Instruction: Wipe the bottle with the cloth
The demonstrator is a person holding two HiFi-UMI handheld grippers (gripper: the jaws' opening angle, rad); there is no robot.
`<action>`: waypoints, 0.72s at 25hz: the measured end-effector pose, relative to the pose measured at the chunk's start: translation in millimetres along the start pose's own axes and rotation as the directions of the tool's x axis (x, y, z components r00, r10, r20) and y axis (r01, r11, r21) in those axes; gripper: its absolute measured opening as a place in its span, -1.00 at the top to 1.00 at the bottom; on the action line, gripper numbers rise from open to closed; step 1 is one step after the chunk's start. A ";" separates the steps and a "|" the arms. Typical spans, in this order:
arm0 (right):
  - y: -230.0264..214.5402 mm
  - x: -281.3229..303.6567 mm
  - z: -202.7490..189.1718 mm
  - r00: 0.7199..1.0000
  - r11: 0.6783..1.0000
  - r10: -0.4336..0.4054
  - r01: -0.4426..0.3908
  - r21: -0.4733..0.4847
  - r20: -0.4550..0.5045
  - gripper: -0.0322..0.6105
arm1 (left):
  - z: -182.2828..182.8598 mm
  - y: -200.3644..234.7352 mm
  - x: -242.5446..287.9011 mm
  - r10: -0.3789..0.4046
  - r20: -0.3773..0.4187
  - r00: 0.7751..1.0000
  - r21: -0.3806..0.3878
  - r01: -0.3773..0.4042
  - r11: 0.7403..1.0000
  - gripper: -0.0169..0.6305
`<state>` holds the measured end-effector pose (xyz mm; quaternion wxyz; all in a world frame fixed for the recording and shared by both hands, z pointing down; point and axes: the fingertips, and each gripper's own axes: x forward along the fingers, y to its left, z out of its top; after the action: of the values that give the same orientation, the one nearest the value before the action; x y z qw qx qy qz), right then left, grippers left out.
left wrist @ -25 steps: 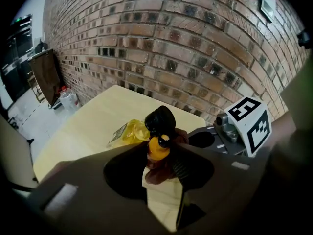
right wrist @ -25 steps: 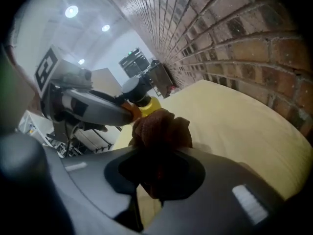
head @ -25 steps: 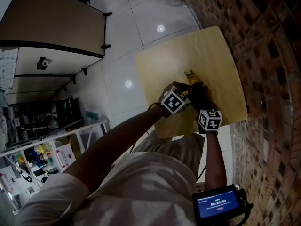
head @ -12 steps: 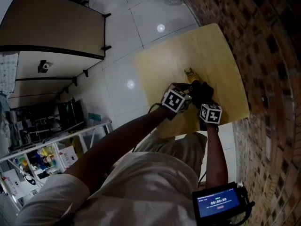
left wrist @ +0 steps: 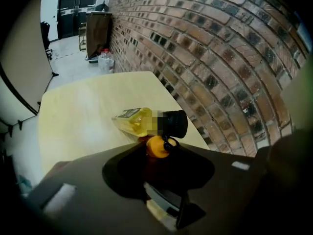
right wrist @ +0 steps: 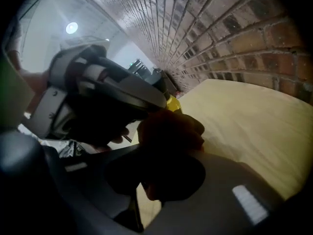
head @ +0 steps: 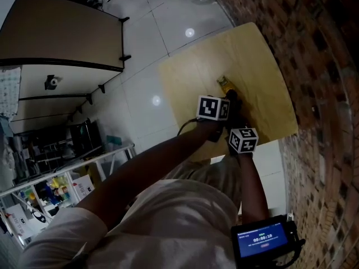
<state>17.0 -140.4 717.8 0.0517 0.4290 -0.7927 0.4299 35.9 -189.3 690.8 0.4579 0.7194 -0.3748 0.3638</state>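
Since a second ago the left gripper (left wrist: 156, 164) has rolled a bit and its jaws have just been opening. They now stand partly apart, with an orange lump (left wrist: 157, 146) at their tips that I can't make out well. The right gripper (right wrist: 165, 173) is squeezed tight on the cloth (right wrist: 169, 130) so it won't slip while rubbing. The bottle (left wrist: 138, 121) lies on its side on the table (left wrist: 83, 106), cap (left wrist: 175, 124) on and yellow liquid inside, so its long side is easy to reach.

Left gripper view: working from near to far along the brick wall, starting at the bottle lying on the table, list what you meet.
Bottle → table, its far edge → clear jug with a red cap, on the floor → brown cabinet.
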 end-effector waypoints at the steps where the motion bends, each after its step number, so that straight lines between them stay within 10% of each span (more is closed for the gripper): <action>1: -3.4 6.2 -0.4 1.000 1.000 -0.006 0.006 -0.005 -0.013 0.69 | 0.7 -0.6 1.1 -0.001 -0.005 1.000 -0.002 0.001 1.000 0.43; 12: -41.1 27.1 -30.7 0.977 0.938 -0.176 0.204 0.280 -0.120 0.69 | 5.8 -2.7 3.0 0.009 -0.030 1.000 -0.057 -0.011 0.998 0.43; 18: -60.6 -41.2 1.8 0.992 0.971 -0.113 0.099 0.217 0.053 0.69 | -3.1 -4.2 -2.0 -0.067 -0.162 0.984 0.234 0.104 0.967 0.43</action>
<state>87.2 -131.5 736.7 0.0025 0.4877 -0.7191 0.4951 38.0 -184.7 688.4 0.4098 0.7552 -0.2600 0.4407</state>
